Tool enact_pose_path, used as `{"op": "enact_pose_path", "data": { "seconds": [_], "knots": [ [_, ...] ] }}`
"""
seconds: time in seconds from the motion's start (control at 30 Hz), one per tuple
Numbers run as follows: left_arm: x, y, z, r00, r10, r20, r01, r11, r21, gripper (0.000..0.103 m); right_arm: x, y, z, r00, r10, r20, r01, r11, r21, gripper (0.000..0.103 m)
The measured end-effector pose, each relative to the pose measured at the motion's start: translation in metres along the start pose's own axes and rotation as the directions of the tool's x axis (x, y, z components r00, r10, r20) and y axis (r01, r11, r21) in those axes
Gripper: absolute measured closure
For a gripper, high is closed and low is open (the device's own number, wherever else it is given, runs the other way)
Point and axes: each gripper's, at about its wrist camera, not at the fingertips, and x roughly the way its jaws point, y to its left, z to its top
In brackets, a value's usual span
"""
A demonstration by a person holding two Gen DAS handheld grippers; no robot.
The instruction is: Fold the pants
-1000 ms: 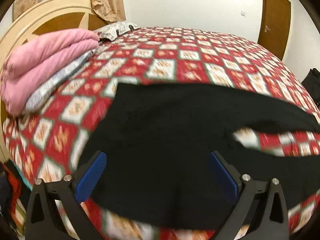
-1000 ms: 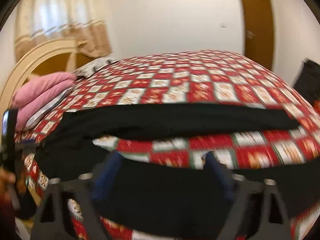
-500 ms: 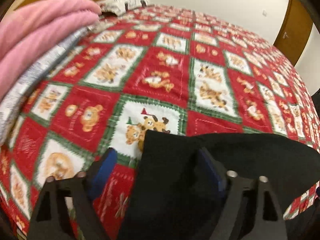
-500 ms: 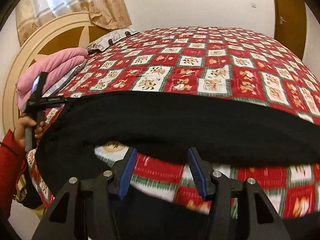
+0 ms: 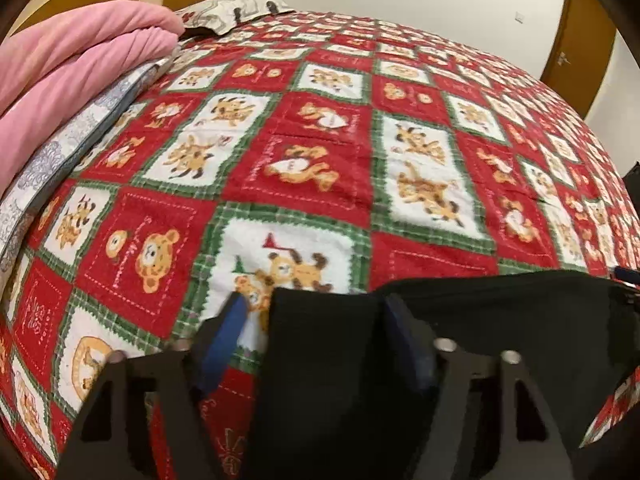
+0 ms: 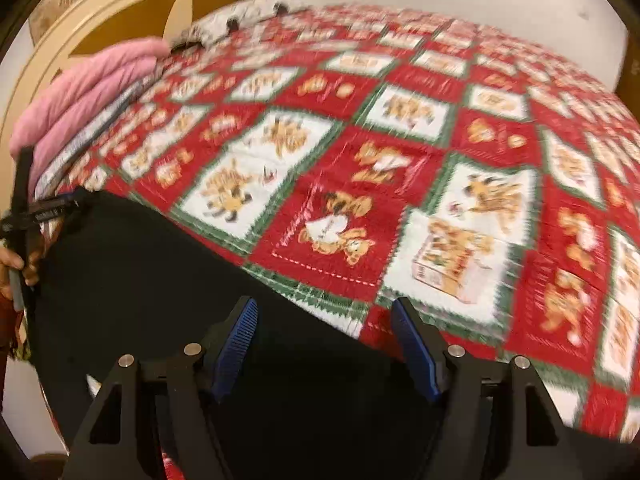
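Note:
Black pants (image 5: 500,320) lie along the near edge of the bed on the red patterned quilt (image 5: 320,140). In the left wrist view my left gripper (image 5: 316,320) stands open over the pants' upper left corner, black cloth between its blue pads. In the right wrist view my right gripper (image 6: 324,320) is open low over the black pants (image 6: 140,280), cloth between and below its fingers. The left gripper (image 6: 48,212) shows at the far left of that view, at the pants' corner.
A folded pink blanket (image 5: 72,76) on grey bedding lies at the left by the wooden headboard (image 6: 100,12). A pillow (image 5: 236,10) sits at the bed's head. A brown door (image 5: 576,32) is at the right. The quilt stretches wide beyond the pants.
Both grippers have moved forward and down onto the pants. The left gripper now sits at the pants' corner with its jaws narrower than a second ago. The right view is motion blurred.

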Motion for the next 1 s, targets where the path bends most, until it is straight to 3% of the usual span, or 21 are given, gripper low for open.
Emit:
{"op": "enact_pose_path", "data": {
  "seconds": [0.03, 0.1, 0.13, 0.17, 0.2, 0.23, 0.3, 0.37, 0.53, 0.73, 0.87, 0.93, 1.0],
  "knots": [
    [-0.001, -0.003, 0.0, 1.0, -0.011, 0.0, 0.011, 1.0, 0.009, 0.05, 0.007, 0.001, 0.0, 1.0, 0.007, -0.028, -0.007, 1.0, -0.016, 0.032],
    [0.0, -0.008, 0.001, 1.0, 0.006, 0.005, -0.006, 0.999, 0.045, 0.052, 0.009, 0.011, -0.003, 0.999, -0.038, -0.014, 0.036, 0.994, -0.108, 0.034],
    [0.001, -0.01, 0.001, 1.0, 0.006, 0.01, -0.006, 0.999, 0.053, 0.057, 0.008, 0.018, -0.006, 0.998, -0.056, -0.01, 0.053, 0.986, -0.156, 0.039],
    [0.001, -0.009, 0.001, 1.0, 0.0, 0.015, -0.001, 0.999, 0.045, 0.061, 0.006, 0.021, -0.007, 0.999, -0.048, -0.011, 0.045, 0.985, -0.165, 0.05],
    [0.0, -0.007, 0.002, 1.0, -0.013, 0.015, 0.013, 1.0, 0.019, 0.063, 0.004, 0.023, -0.007, 0.999, -0.043, -0.016, 0.04, 0.985, -0.167, 0.079],
    [-0.001, -0.005, 0.003, 1.0, -0.025, 0.017, 0.025, 1.0, 0.001, 0.068, 0.001, 0.025, -0.008, 0.999, 0.001, -0.04, -0.007, 0.987, -0.158, 0.094],
    [-0.005, -0.003, 0.003, 0.998, -0.055, 0.024, 0.056, 0.998, -0.031, 0.077, -0.008, 0.033, -0.011, 0.998, -0.036, -0.046, 0.029, 0.987, -0.16, 0.098],
    [-0.017, -0.003, 0.003, 0.997, -0.063, 0.053, 0.065, 0.997, -0.033, 0.081, -0.025, 0.043, -0.017, 0.998, -0.058, -0.014, 0.055, 0.983, -0.175, 0.099],
    [-0.074, -0.002, -0.002, 0.981, -0.07, 0.183, 0.075, 0.997, -0.021, 0.082, -0.099, 0.066, -0.034, 0.991, -0.016, 0.13, 0.032, 0.992, -0.121, 0.099],
    [-0.143, 0.009, -0.041, 0.946, -0.087, 0.311, 0.095, 0.995, -0.009, 0.082, -0.17, 0.119, -0.096, 0.97, 0.055, 0.238, -0.017, 0.987, -0.158, 0.099],
    [-0.161, 0.023, -0.088, 0.936, -0.1, 0.336, 0.119, 0.992, -0.036, 0.082, -0.173, 0.15, -0.147, 0.969, 0.059, 0.239, -0.014, 0.982, -0.186, 0.099],
    [-0.16, 0.026, -0.119, 0.943, -0.069, 0.325, 0.083, 0.996, -0.03, 0.081, -0.164, 0.162, -0.172, 0.971, 0.042, 0.233, 0.006, 0.98, -0.201, 0.099],
    [-0.155, 0.029, -0.141, 0.951, -0.045, 0.305, 0.059, 0.998, -0.037, 0.081, -0.15, 0.165, -0.194, 0.978, 0.065, 0.2, -0.03, 0.985, -0.17, 0.099]
  ]
}}
